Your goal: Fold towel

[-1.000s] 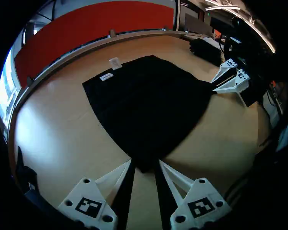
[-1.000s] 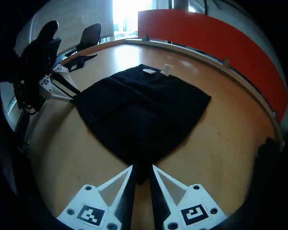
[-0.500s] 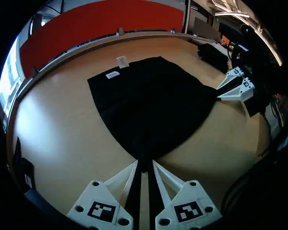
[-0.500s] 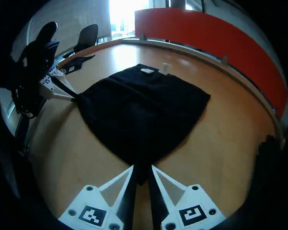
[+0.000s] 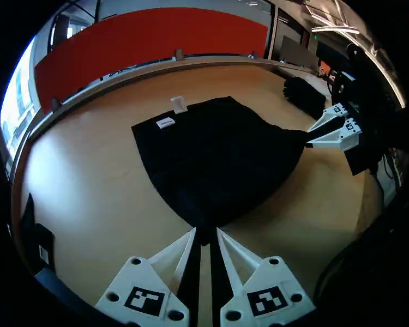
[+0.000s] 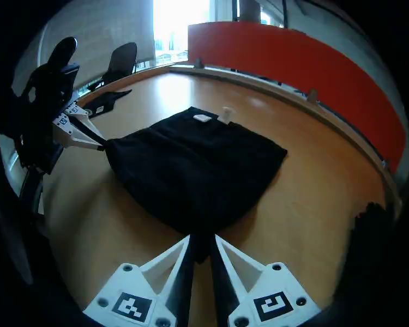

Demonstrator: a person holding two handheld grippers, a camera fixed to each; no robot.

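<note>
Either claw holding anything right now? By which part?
Both. The left claw and the right claw are each shut on one corner of the black towel, on neighbouring corners.

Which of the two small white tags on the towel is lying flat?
The flat tag lies on the cloth inside the towel near its far corner; the other tag stands upright at the edge.

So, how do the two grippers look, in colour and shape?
They are alike. The left gripper has two white wedge-shaped fingers with open triangular ribbing, black inner strips, round screw holes and a square black-and-white marker on each base. The right gripper has the same build. Seen from afar, each sits on a bulky black body. The hands are too dark to describe.
</note>
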